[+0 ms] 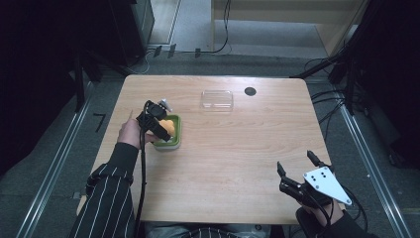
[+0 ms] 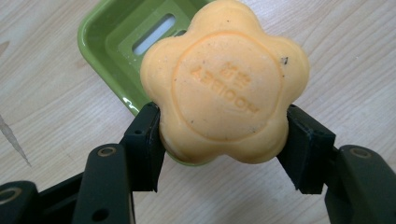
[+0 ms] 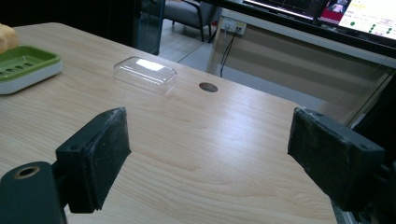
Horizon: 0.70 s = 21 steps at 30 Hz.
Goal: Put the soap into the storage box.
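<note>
Soap first: your left gripper clamps the orange flower-shaped soap bar by its sides, just above the green plastic soap dish on the wooden table. Your right gripper stands wide open, holding nothing.

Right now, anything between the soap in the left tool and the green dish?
Nothing visible. The left tool grips the orange soap just above the green dish, whose slotted tray looks bare. The clear lid lies apart, farther back.

Wooden table bears green soap dish, clear lid (near far edge).
</note>
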{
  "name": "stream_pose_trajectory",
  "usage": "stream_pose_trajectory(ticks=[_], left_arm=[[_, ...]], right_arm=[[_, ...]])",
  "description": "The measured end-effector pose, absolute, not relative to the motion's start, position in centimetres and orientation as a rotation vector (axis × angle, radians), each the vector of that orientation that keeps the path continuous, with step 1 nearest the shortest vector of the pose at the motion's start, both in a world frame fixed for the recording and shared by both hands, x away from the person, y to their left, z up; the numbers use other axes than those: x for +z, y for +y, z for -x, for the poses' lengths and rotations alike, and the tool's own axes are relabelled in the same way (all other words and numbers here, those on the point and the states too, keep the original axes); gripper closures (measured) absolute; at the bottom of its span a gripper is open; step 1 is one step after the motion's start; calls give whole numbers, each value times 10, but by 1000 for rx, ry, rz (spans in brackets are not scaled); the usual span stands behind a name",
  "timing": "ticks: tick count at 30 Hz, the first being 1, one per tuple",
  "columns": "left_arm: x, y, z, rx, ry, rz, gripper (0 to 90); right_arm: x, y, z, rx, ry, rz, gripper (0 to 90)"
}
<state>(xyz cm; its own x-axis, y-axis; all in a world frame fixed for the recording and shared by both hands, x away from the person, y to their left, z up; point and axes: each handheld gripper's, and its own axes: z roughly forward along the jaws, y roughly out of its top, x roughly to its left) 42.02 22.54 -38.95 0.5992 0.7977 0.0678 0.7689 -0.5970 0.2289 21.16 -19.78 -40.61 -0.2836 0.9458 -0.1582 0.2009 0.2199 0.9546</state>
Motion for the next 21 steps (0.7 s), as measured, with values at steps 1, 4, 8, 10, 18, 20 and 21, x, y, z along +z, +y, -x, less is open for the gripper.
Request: stream_pose_trajectory(ticks=[1,4,8,10,18,20,21], left_arm=[[-390,225,-422,246,1307,-2654,399],[-393,224,-425,240,1305,-2669,399],[-397,223,-429,241,1303,-2677,399],[-398,223,-431,241,1301,-2681,399],[-405,226,-438,247,1316,-2688,399],[-407,227,-439,246,1320,-2684,399],[-408,227,-440,243,1321,-2684,399]], right_arm=[[-406,-198,-212,1132,1665,-1086,134],[-406,-198,-212,1131,1664,-1089,134],[-406,-198,-212,1131,1663,-1090,134],[-406,-198,-212,1131,1663,-1089,134],[-406,-199,-212,1131,1663,-1087,134],[-406,-199,-212,1130,1661,-1086,134],[-406,-198,-212,1131,1663,-1087,134]])
